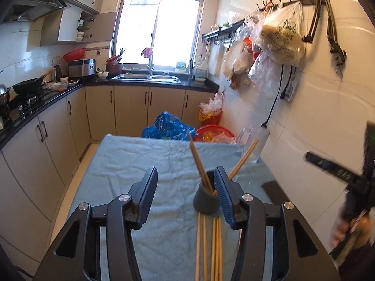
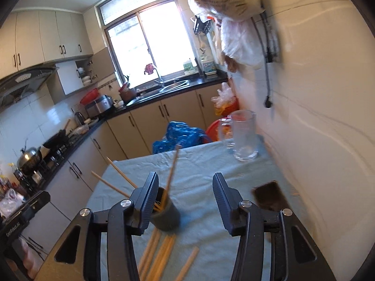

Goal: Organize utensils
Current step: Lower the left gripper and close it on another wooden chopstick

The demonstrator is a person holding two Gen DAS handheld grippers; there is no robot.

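Both pairs of fingers stand spread wide with nothing between them. On my left gripper (image 1: 186,192) the right-hand finger (image 1: 222,192) sits just beside the rim of the dark grey holder cup (image 1: 205,201); I cannot tell whether it touches. On my right gripper (image 2: 185,199) the left-hand finger (image 2: 147,201) overlaps the same cup (image 2: 167,217) in view, so contact is unclear there too.

That cup stands upright on the pale blue cloth (image 1: 145,164) covering the surface, and several wooden chopsticks (image 1: 198,161) lean out of it at different angles. More loose chopsticks (image 1: 209,245) lie flat on the cloth just in front of the cup, roughly parallel and close together; I see them in the right wrist view too (image 2: 159,250).

Farther back, near the tiled wall, an empty glass pitcher (image 2: 242,135) stands upright on the cloth. A dark flat object (image 2: 269,195) lies by the wall side of the surface, blurred. At the right edge of the left view, my other hand (image 1: 351,231) grips its handle.
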